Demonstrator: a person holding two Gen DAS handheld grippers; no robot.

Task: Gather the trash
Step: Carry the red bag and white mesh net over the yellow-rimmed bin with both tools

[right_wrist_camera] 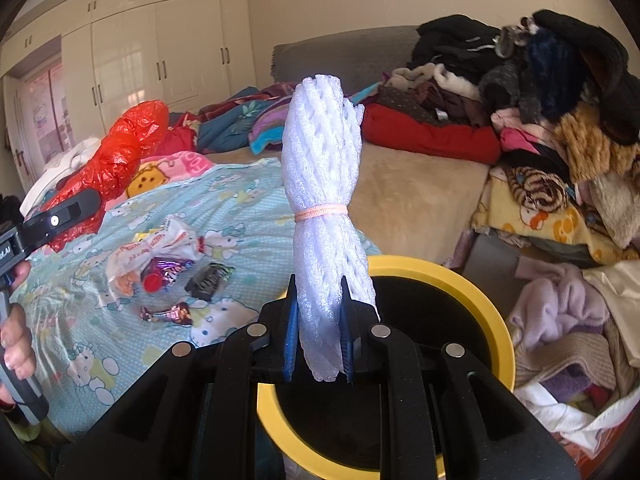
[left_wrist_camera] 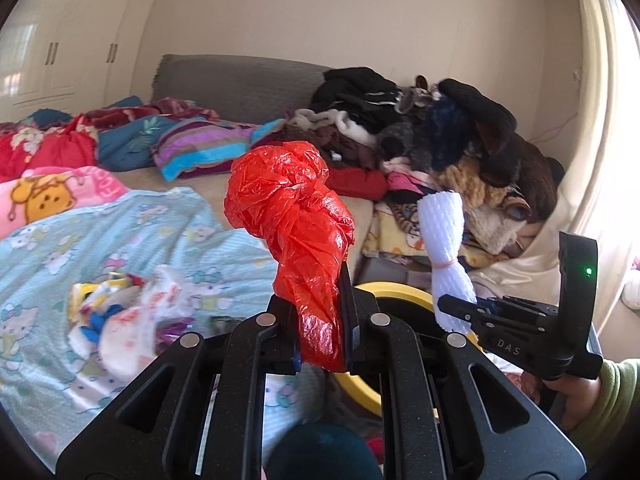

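Above yellow-rimmed round bin (right_wrist_camera: 502,312), crinkly red plastic bag (left_wrist_camera: 298,216) (knotted), ribbed white foam netting (right_wrist_camera: 324,184)

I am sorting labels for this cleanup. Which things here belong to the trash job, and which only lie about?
Job: red bag, foam net, bin, wrappers on the bed.
Lying about: clothes pile, blankets, wardrobe.

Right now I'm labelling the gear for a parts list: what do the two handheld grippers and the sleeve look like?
Both grippers are matte black with silver round pivot pins and blue-padded fingers. The right one carries a green light and "DAS" lettering. A green sleeve shows.
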